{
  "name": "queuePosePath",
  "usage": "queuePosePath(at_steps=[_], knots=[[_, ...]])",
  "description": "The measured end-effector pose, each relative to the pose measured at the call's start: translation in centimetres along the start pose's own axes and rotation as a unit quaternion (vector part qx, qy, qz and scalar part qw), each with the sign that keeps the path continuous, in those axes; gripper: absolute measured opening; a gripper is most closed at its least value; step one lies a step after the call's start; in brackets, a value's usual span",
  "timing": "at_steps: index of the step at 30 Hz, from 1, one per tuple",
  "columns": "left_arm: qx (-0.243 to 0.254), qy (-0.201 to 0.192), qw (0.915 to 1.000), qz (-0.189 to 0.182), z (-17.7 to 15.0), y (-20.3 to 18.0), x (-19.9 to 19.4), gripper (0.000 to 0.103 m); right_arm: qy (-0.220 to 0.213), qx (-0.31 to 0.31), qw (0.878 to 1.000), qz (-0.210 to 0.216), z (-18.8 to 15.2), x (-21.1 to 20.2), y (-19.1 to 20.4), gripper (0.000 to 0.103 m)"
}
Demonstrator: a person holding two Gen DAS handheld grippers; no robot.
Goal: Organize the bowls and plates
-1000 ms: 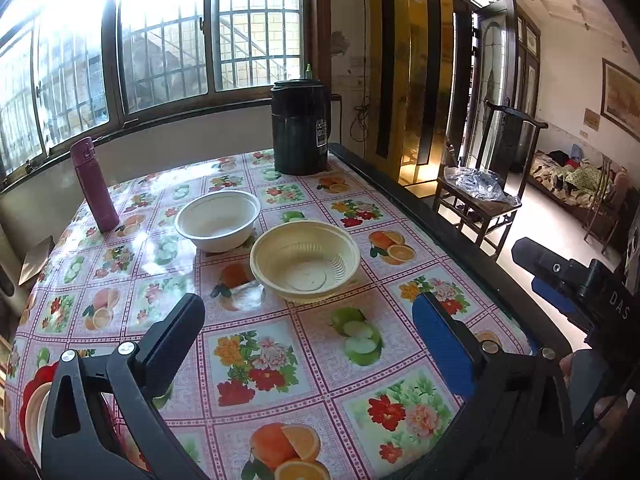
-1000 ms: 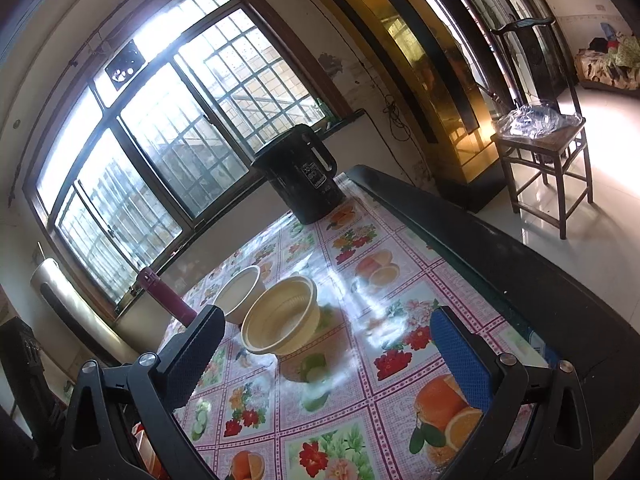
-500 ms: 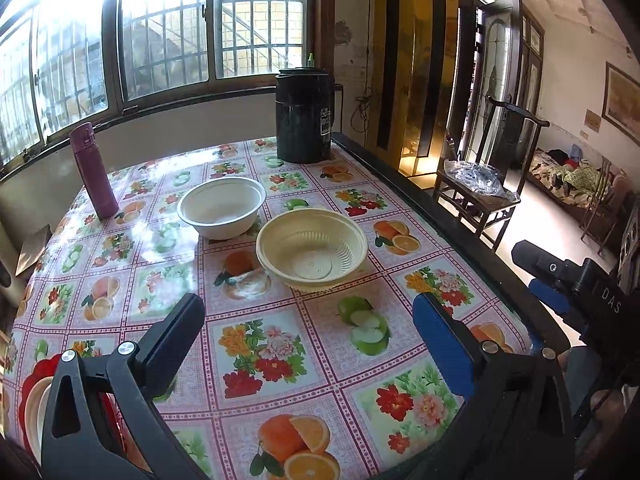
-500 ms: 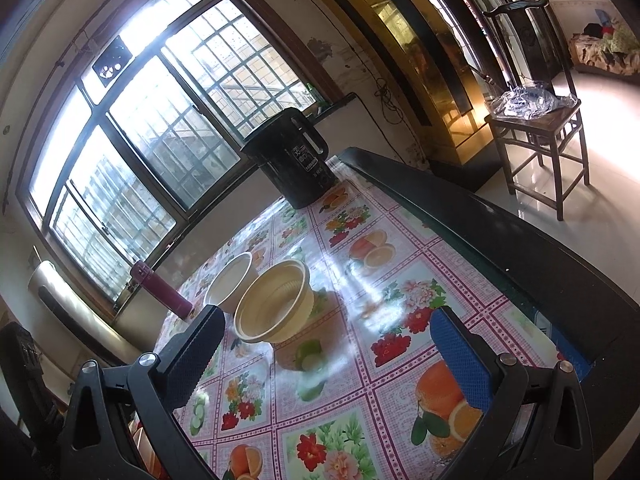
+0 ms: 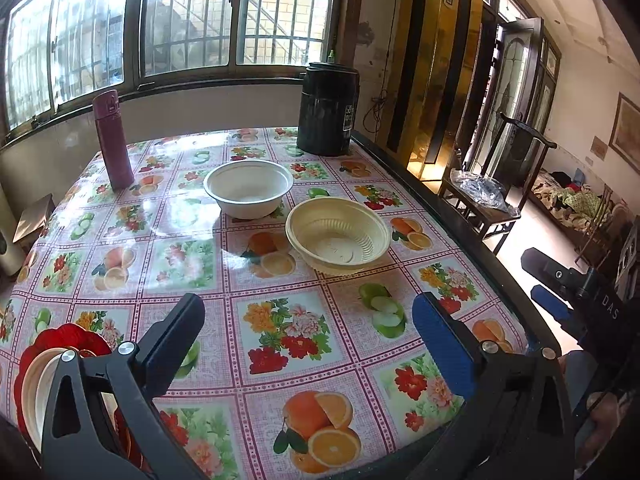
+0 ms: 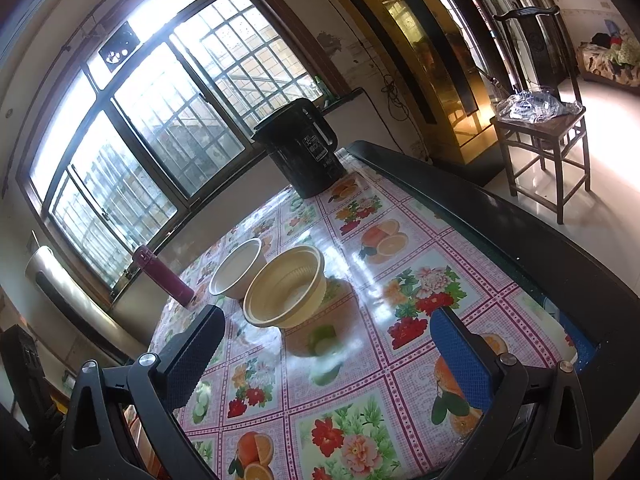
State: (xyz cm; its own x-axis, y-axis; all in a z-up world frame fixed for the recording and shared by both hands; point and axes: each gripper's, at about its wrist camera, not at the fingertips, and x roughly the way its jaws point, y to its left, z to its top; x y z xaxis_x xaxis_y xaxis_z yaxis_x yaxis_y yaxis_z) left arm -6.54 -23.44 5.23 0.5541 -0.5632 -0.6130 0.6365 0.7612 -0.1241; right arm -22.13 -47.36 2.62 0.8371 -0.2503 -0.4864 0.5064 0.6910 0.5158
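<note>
Tongs (image 5: pixel 308 328) agape — ribbed cream bowl (image 5: pixel 338 234)

Bare tablecloth (image 5: pixel 280 320) lies between left gripper (image 5: pixel 308 320) and yellow bowl (image 5: pixel 338 236). White bowl (image 5: pixel 248 188) sits just beside yellow bowl, behind-left. Black kettle (image 5: pixel 328 108) and maroon flask (image 5: pixel 113 140) stand at far edge. Red plate (image 5: pixel 60 340) lies near-left.

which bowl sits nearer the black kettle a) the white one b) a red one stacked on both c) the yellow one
a: in the left wrist view the white bowl lies further back on the table, towards the kettle, while the yellow bowl sits in front of it, closer to the open left gripper.
</note>
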Motion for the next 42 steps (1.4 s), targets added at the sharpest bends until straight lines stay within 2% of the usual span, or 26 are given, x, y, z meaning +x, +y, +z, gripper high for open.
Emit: queuePosePath(at_steps=[8,12,16,17,21,23,27,32,35,38,42], knots=[[0.018,-0.032,0.9992,0.017,0.8,-0.3,-1.6,0.103,-0.008,-0.01,1.0,0.003,0.6,-0.7,0.2,0.103],[0.034,-0.008,0.9994,-0.001,0.2,-1.3,-0.4,0.103,0.001,-0.011,1.0,0.002,0.3,-0.3,-0.5,0.103],[0.037,0.034,0.9986,-0.016,1.4,-1.2,1.7,0.103,0.023,0.011,1.0,0.014,1.1,0.5,-2.1,0.103],[0.042,0.037,0.9984,-0.01,2.0,-1.1,2.2,0.103,0.03,0.016,0.999,0.021,1.6,0.8,-2.5,0.103],[0.049,0.03,0.9968,0.057,4.9,-0.1,3.8,0.103,0.041,0.032,0.998,0.043,4.2,1.5,-3.5,0.103],[0.038,0.038,0.9967,0.061,6.0,0.4,5.0,0.103,0.041,0.036,0.997,0.048,4.9,1.9,-3.5,0.103],[0.014,0.066,0.9936,0.091,7.3,1.5,7.8,0.103,0.071,0.056,0.992,0.086,5.1,4.7,-2.6,0.103],[-0.035,0.095,0.992,0.074,6.5,2.5,9.7,0.103,0.101,0.082,0.986,0.107,3.9,9.7,-0.5,0.103],[-0.045,0.105,0.9908,0.072,5.5,2.9,10.2,0.103,0.084,0.061,0.99,0.098,3.3,11.8,1.3,0.103],[-0.04,0.112,0.9892,0.085,5.2,3.3,10.3,0.103,0.067,0.043,0.993,0.086,3.6,14.0,2.7,0.103],[-0.044,0.105,0.9884,0.101,5.9,4.2,9.5,0.103,0.035,0.021,0.996,0.078,4.9,16.6,4.3,0.103]])
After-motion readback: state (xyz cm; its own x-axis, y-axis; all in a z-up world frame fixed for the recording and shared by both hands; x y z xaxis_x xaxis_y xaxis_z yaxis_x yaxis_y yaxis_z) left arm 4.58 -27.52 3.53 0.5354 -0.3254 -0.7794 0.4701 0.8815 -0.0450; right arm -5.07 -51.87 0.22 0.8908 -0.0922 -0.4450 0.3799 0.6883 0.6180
